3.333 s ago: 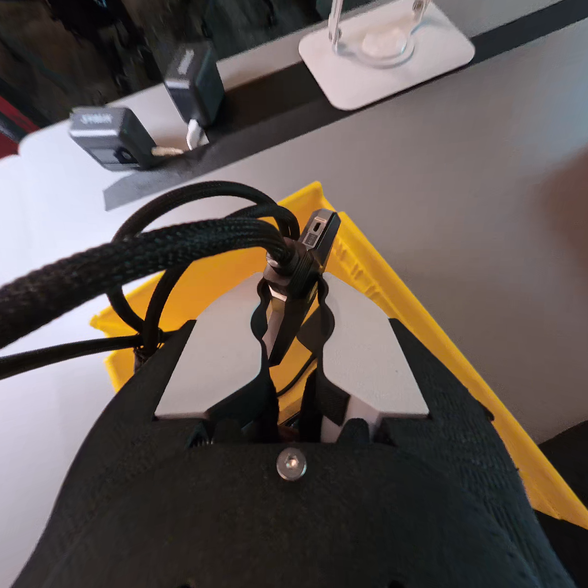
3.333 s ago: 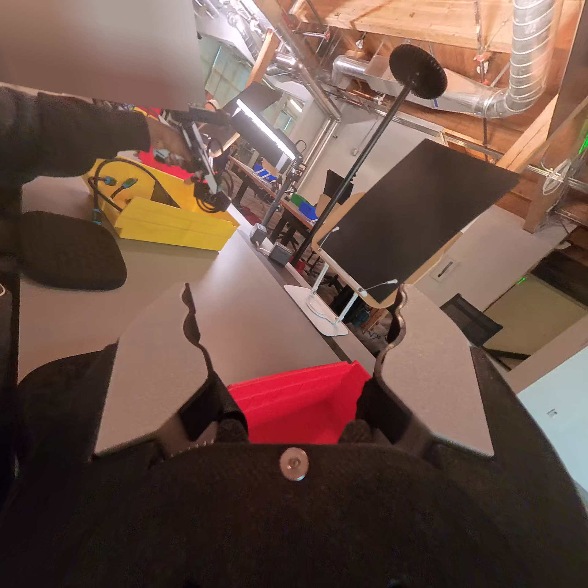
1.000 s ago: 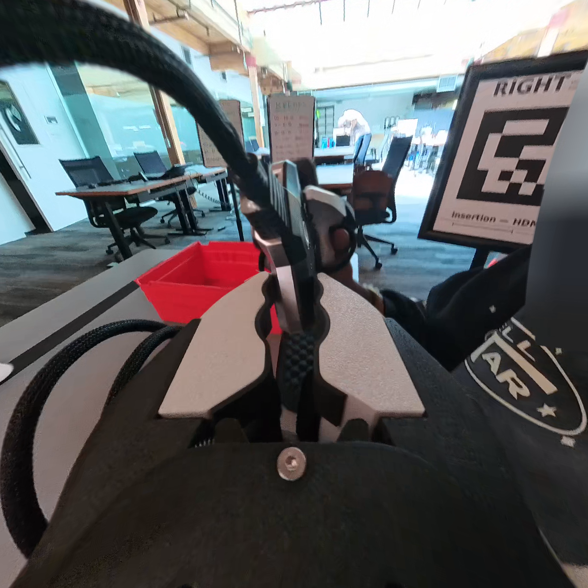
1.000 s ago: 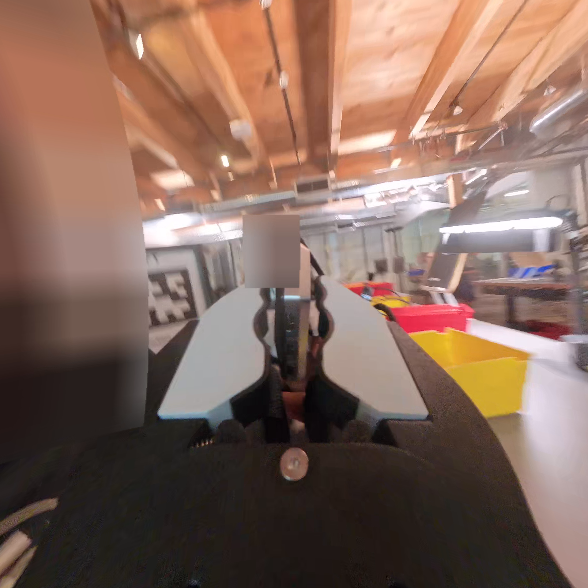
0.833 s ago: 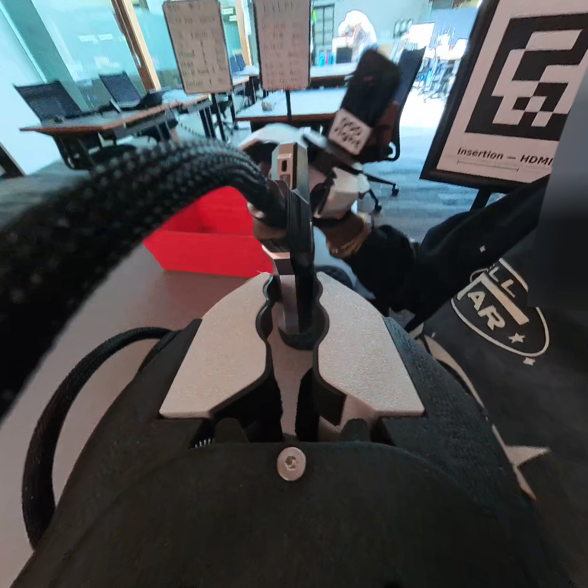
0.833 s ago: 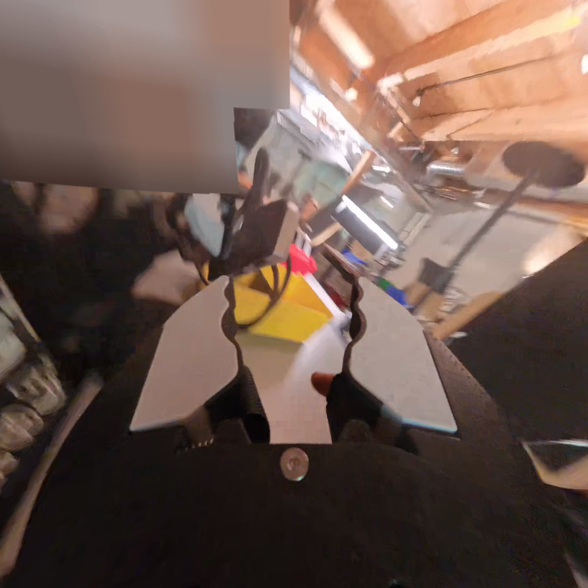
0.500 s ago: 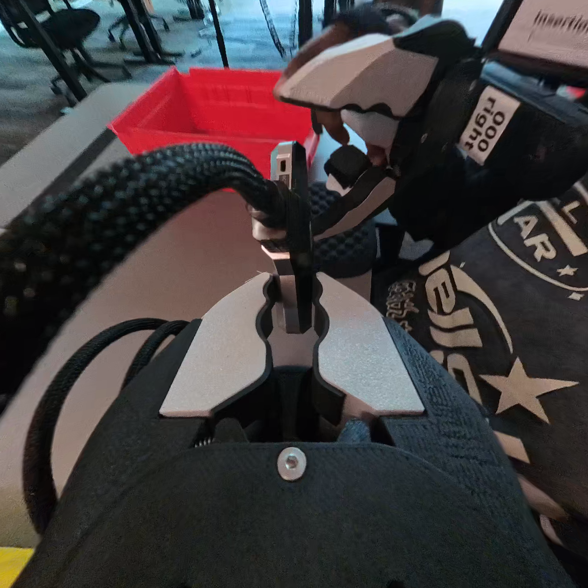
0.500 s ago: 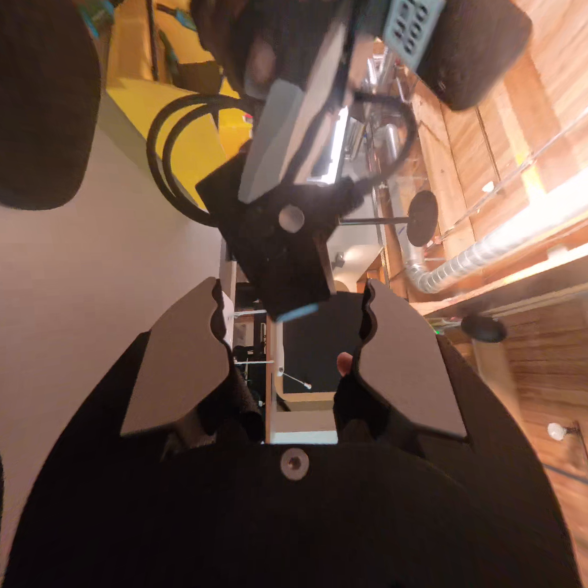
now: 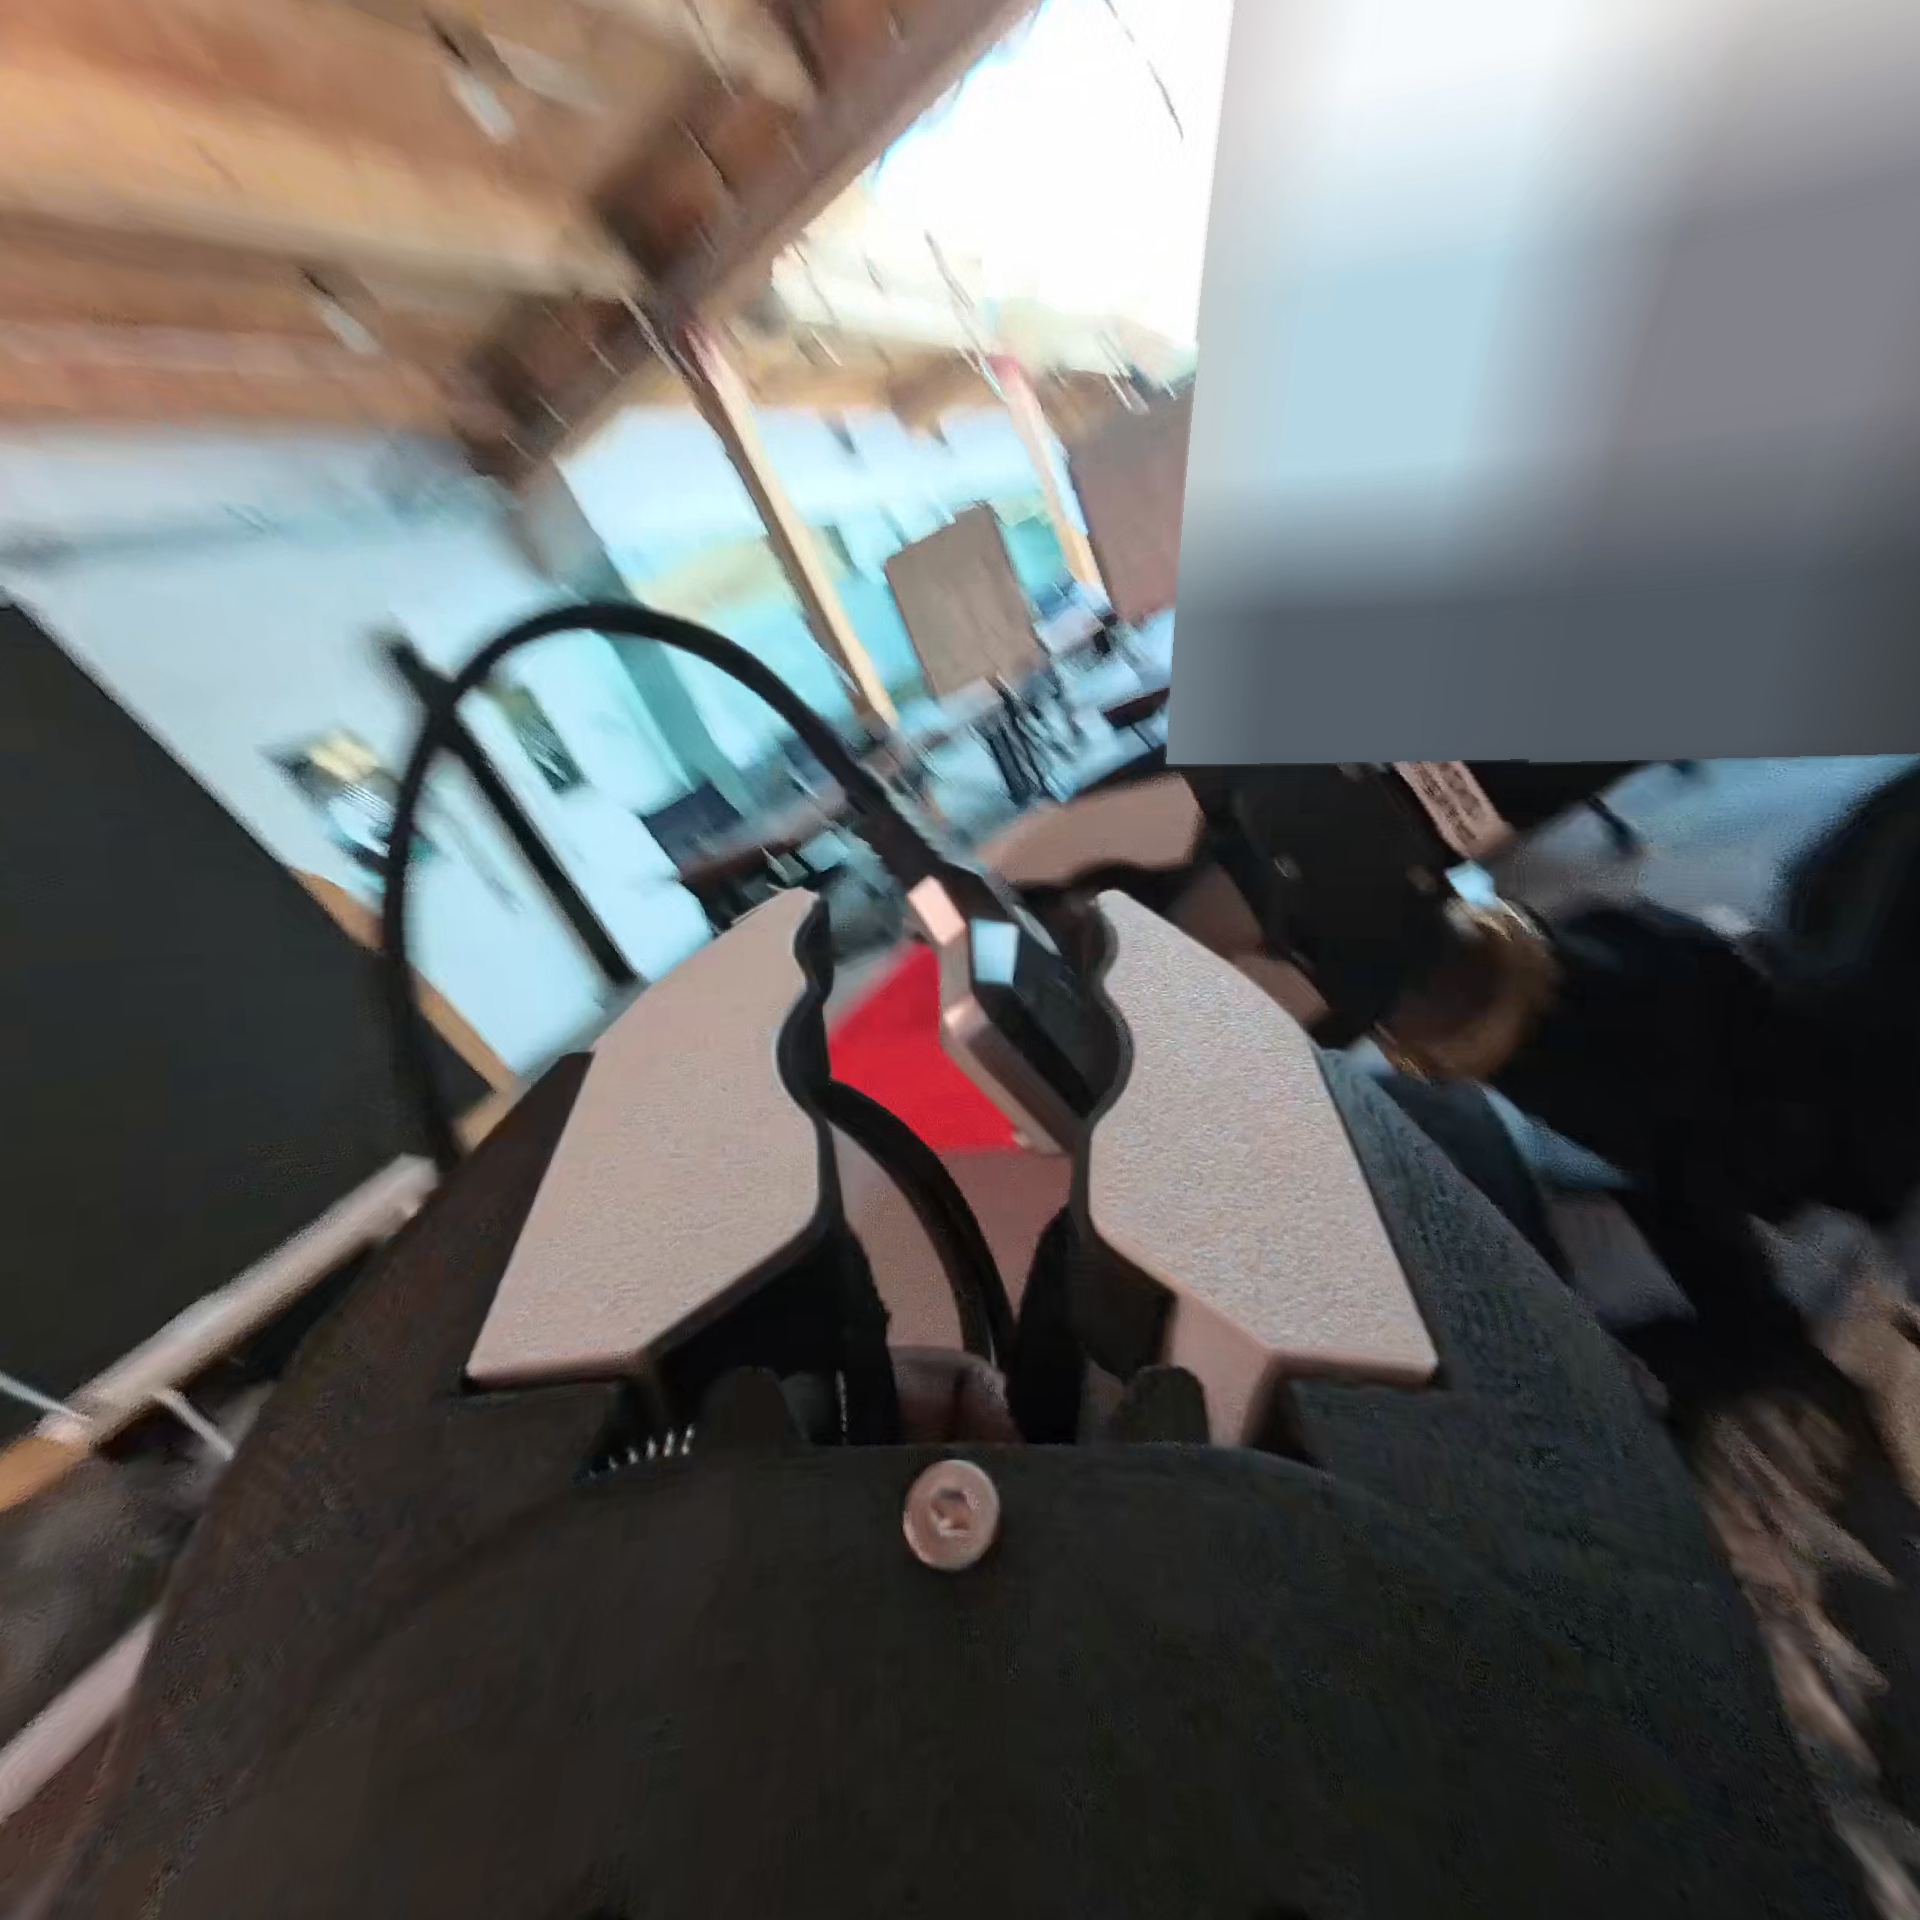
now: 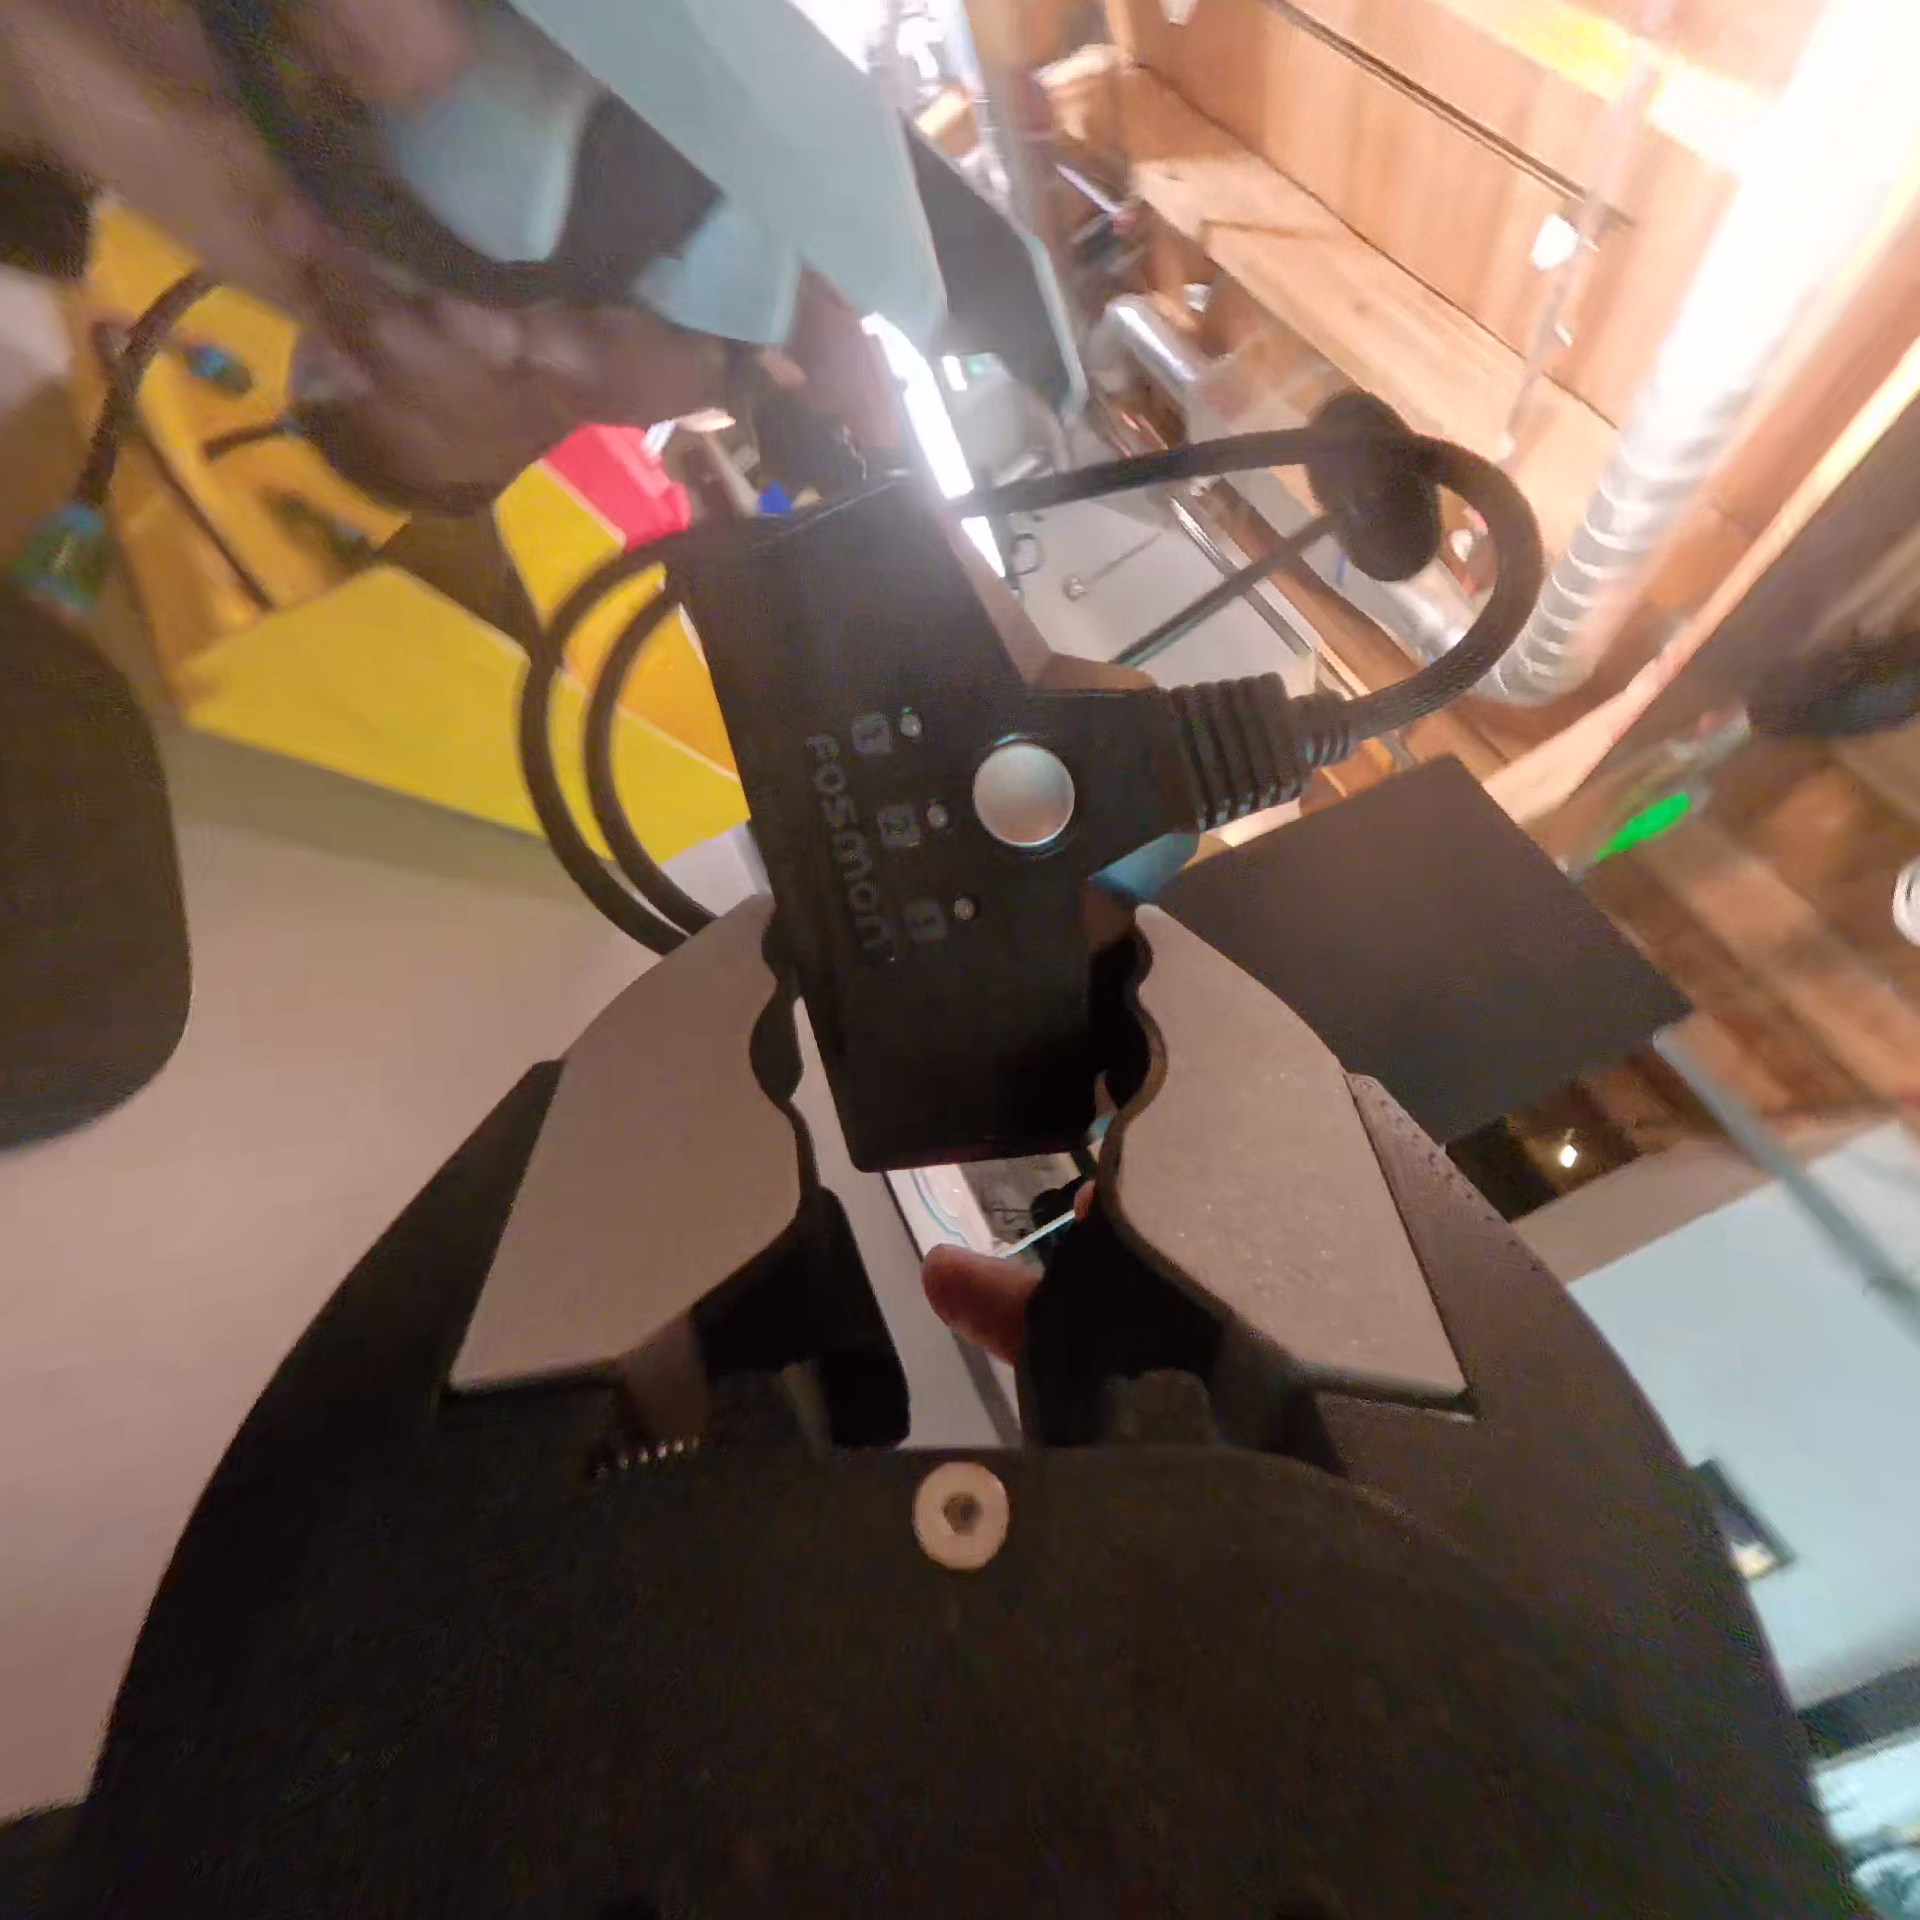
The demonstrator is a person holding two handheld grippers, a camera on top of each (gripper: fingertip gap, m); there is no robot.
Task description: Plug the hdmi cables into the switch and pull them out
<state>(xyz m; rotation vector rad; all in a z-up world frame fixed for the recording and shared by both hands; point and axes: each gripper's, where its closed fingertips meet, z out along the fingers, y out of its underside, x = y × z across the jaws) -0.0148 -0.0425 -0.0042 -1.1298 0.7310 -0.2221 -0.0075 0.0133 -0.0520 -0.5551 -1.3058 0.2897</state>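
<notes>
The black HDMI switch with a silver button stands between the fingers of my right gripper, which is shut on its lower end. Its ribbed pigtail cable curls up to the right. Two black cable loops hang from behind its left side. My left gripper is open; the switch shows edge-on between its fingers, leaning on the right one, with a thin cable arching up. The left gripper also shows blurred in the right wrist view.
A yellow bin and a red bin sit on the grey table. A black foam pad lies at the left, a black panel at the right. In the left wrist view another red bin lies ahead.
My right gripper has closed onto the switch, which it only faced before. My left gripper's fingers have spread apart and let go of the switch. Both views have swung round.
</notes>
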